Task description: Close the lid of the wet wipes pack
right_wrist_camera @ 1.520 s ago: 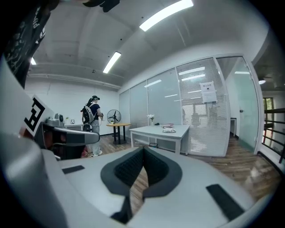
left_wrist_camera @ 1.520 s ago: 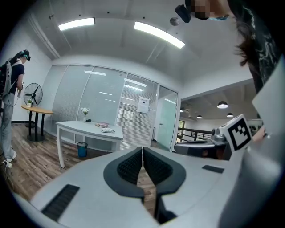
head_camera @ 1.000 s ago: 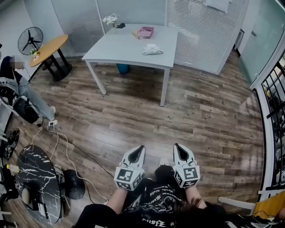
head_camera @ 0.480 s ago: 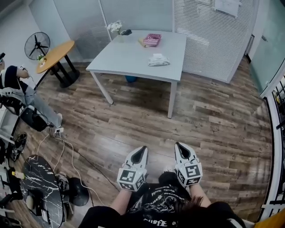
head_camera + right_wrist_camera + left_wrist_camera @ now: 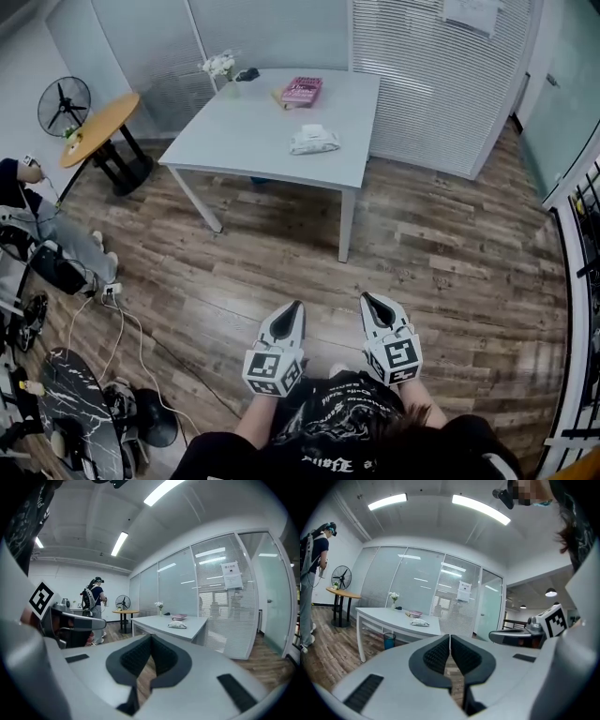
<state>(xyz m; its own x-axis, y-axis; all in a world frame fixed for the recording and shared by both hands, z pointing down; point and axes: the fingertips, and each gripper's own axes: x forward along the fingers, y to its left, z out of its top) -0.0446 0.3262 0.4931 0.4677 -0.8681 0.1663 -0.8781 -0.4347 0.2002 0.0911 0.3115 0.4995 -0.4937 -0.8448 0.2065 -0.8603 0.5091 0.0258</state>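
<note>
The wet wipes pack [image 5: 314, 140] lies on the white table [image 5: 234, 141] near its right front part; it is also small in the left gripper view [image 5: 419, 623] and the right gripper view [image 5: 177, 626]. Whether its lid is up cannot be told from this distance. My left gripper [image 5: 296, 306] and right gripper [image 5: 367, 298] are held side by side in front of the person's body, over the wooden floor, well short of the table. Both point toward the table with jaws shut and nothing between them.
On the table also lie a pink book [image 5: 302, 91] and a small vase of white flowers [image 5: 219, 67]. A round wooden side table [image 5: 98, 117] and a fan [image 5: 64, 98] stand at the left. A person [image 5: 28, 216] is at the far left edge. Cables and a dark marble table [image 5: 70, 398] lie at the lower left. Blinds and glass walls stand behind the table.
The table and wipes pack have come lower in the head view. Both grippers stay shut, side by side.
</note>
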